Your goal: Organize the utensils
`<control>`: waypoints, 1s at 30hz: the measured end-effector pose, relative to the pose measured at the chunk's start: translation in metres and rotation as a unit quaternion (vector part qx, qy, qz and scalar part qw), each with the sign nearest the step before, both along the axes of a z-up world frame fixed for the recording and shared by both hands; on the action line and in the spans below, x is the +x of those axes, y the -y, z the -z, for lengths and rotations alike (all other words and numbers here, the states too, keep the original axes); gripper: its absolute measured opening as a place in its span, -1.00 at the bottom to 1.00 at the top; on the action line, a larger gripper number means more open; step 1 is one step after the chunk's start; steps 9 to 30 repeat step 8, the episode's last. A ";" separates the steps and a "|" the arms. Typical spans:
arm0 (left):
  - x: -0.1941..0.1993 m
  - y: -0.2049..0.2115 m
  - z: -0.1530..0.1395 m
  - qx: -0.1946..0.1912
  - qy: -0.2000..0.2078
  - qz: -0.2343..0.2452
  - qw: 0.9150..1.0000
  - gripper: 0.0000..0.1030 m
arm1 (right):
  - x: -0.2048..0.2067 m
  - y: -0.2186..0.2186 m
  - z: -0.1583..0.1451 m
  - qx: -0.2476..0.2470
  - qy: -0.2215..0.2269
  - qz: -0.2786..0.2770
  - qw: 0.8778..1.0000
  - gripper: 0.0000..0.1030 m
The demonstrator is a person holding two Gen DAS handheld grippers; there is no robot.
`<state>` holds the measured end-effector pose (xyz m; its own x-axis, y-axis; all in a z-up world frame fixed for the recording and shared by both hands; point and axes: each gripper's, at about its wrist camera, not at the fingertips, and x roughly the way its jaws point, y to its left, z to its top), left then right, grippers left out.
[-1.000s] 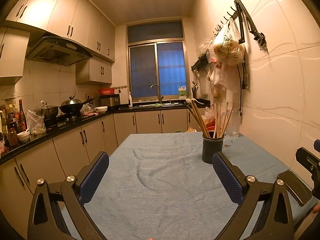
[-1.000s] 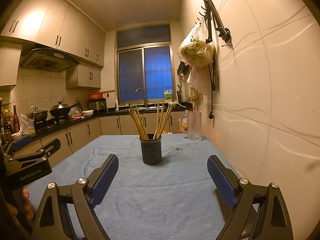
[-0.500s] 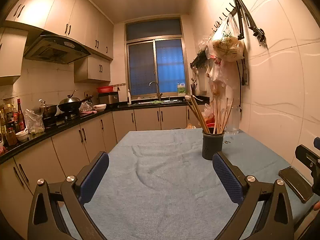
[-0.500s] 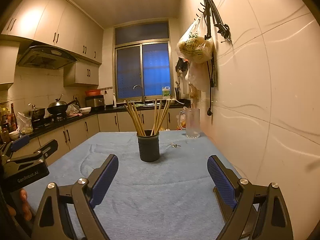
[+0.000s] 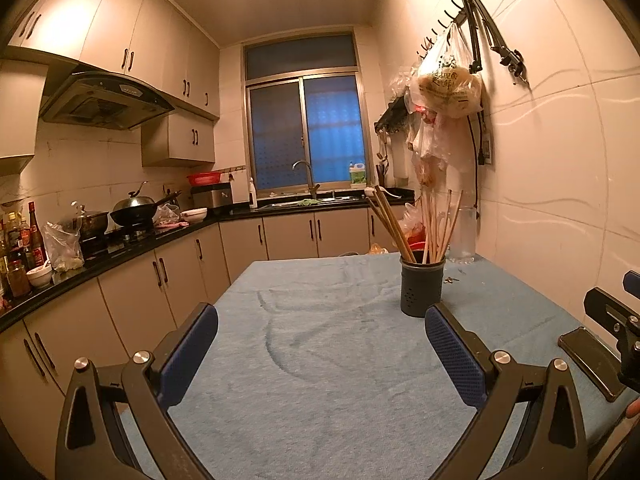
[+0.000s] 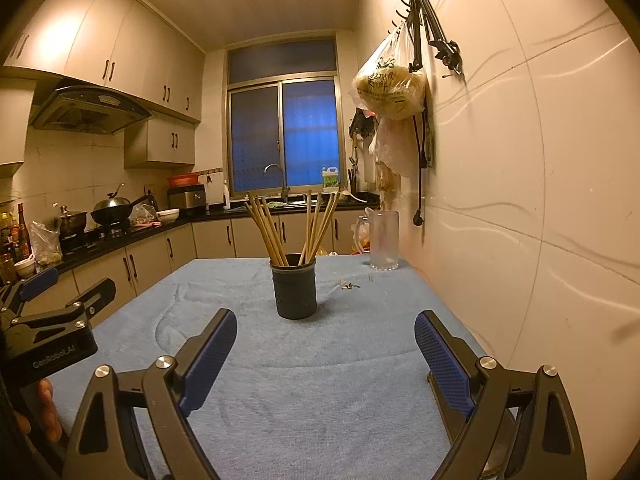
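Both hand-held grippers hover over the blue terry tablecloth (image 6: 320, 380), the left gripper (image 5: 322, 350) and right gripper (image 6: 326, 350) each spread wide and holding nothing. Ahead stands the dark perforated cylindrical holder (image 6: 294, 288) with long wooden chopsticks (image 6: 266, 228) fanned out of it; their lower ends are hidden inside. Small scraps (image 6: 349, 286) beside it are too tiny to identify. Compared with a second ago, the holder sits slightly higher in both views.

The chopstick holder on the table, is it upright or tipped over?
Upright. The dark holder stands on its base on the blue tablecloth, with chopsticks fanning out of its open top.
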<state>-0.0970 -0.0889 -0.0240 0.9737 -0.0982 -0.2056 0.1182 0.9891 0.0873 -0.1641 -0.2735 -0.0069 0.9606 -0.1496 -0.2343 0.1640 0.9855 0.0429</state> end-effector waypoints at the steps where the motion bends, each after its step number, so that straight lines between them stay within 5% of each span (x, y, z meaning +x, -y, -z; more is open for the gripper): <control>1: 0.000 0.000 0.000 0.000 -0.001 0.001 1.000 1.00 | 0.000 0.000 0.000 0.000 -0.001 0.000 1.000 0.79; 30: 0.002 0.001 0.002 0.001 -0.003 0.003 1.000 1.00 | 0.004 0.000 0.002 0.000 -0.007 0.000 1.000 0.79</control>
